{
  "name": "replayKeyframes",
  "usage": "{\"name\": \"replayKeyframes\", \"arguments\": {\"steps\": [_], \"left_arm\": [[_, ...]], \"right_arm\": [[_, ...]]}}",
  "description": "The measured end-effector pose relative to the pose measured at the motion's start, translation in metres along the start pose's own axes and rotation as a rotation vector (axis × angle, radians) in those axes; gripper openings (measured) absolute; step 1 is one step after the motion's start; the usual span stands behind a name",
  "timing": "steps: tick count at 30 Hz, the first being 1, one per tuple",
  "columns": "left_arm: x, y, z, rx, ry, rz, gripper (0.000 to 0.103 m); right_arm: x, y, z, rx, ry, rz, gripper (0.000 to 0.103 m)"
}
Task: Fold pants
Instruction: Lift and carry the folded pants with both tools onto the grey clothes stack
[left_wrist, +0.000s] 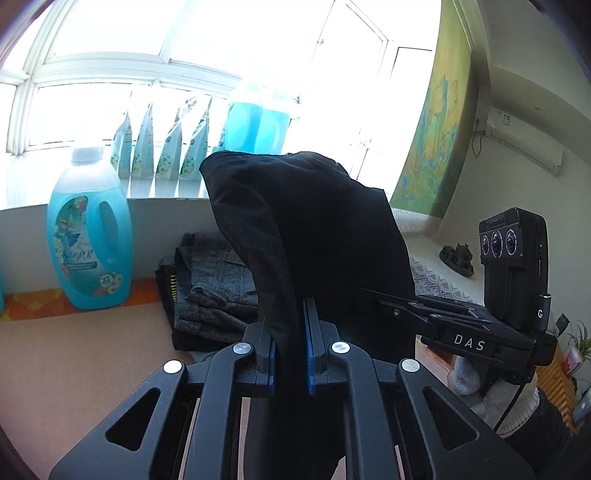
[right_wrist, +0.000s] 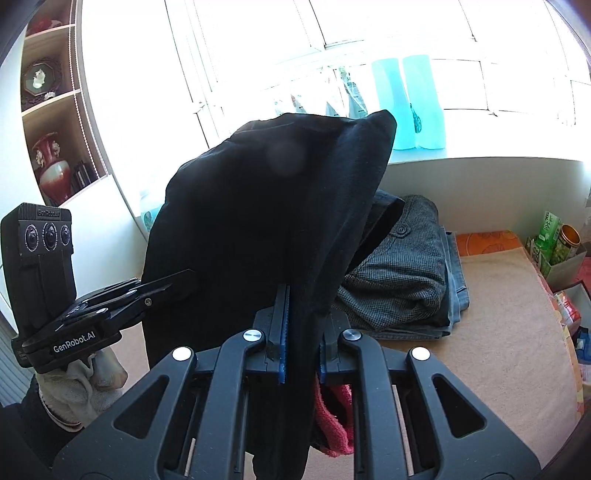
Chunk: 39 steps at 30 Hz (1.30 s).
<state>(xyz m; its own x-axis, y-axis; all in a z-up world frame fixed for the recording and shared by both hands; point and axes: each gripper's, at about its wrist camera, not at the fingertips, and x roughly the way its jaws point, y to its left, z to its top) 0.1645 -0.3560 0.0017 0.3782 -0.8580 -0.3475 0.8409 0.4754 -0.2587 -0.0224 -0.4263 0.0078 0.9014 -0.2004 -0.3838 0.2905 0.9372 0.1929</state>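
Observation:
Black pants (left_wrist: 310, 229) hang lifted in the air between both grippers. My left gripper (left_wrist: 290, 332) is shut on one edge of the cloth, which rises in a peak above its blue pads. My right gripper (right_wrist: 304, 325) is shut on the other edge of the same pants (right_wrist: 258, 221). Each gripper shows in the other's view: the right one at the right of the left wrist view (left_wrist: 384, 299), the left one at the left of the right wrist view (right_wrist: 173, 284). A bit of pink cloth (right_wrist: 332, 421) shows under the right jaws.
A stack of folded grey and denim garments (right_wrist: 402, 280) lies on the beige table (right_wrist: 498, 332) behind the pants, also in the left wrist view (left_wrist: 210, 288). A blue detergent bottle (left_wrist: 88, 236) stands at the left. Boxes and tins (right_wrist: 557, 243) crowd the table's right edge.

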Motion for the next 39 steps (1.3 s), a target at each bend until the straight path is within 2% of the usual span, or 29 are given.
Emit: {"name": "replayKeyframes", "arguments": {"steps": [9,13,18,27,32,34,35,36,37,38,39], "left_arm": [[0.043,0.003,0.037,0.043,-0.003,0.005,0.010],[0.066,0.007,0.051,0.069,-0.013,0.023,0.010],[0.096,0.024,0.060,0.052,-0.001,0.027,0.010],[0.149,0.061,0.057,-0.015,0.044,0.044,0.010],[0.171,0.075,0.044,-0.013,0.048,0.102,0.010],[0.176,0.079,0.041,-0.018,0.053,0.129,0.010],[0.178,0.082,0.041,-0.021,0.056,0.140,0.011],[0.178,0.083,0.041,-0.018,0.058,0.160,0.015],[0.178,0.084,0.040,-0.014,0.058,0.181,0.015],[0.177,0.085,0.040,-0.007,0.063,0.193,0.015],[0.178,0.085,0.039,0.004,0.064,0.200,0.016]], "right_arm": [[0.028,-0.026,0.045,-0.024,-0.010,-0.060,0.013],[0.048,-0.039,0.064,-0.038,-0.020,-0.082,0.013],[0.083,-0.058,0.082,-0.038,0.002,-0.097,0.013],[0.158,-0.094,0.083,-0.046,0.061,-0.098,0.013],[0.196,-0.115,0.070,-0.066,0.122,-0.143,0.014],[0.204,-0.123,0.066,-0.067,0.134,-0.197,0.020],[0.206,-0.130,0.065,-0.059,0.132,-0.243,0.028],[0.207,-0.136,0.063,-0.052,0.131,-0.290,0.035],[0.209,-0.143,0.063,-0.045,0.133,-0.338,0.039],[0.208,-0.148,0.063,-0.035,0.128,-0.363,0.048],[0.206,-0.154,0.063,-0.020,0.121,-0.367,0.052]]}}
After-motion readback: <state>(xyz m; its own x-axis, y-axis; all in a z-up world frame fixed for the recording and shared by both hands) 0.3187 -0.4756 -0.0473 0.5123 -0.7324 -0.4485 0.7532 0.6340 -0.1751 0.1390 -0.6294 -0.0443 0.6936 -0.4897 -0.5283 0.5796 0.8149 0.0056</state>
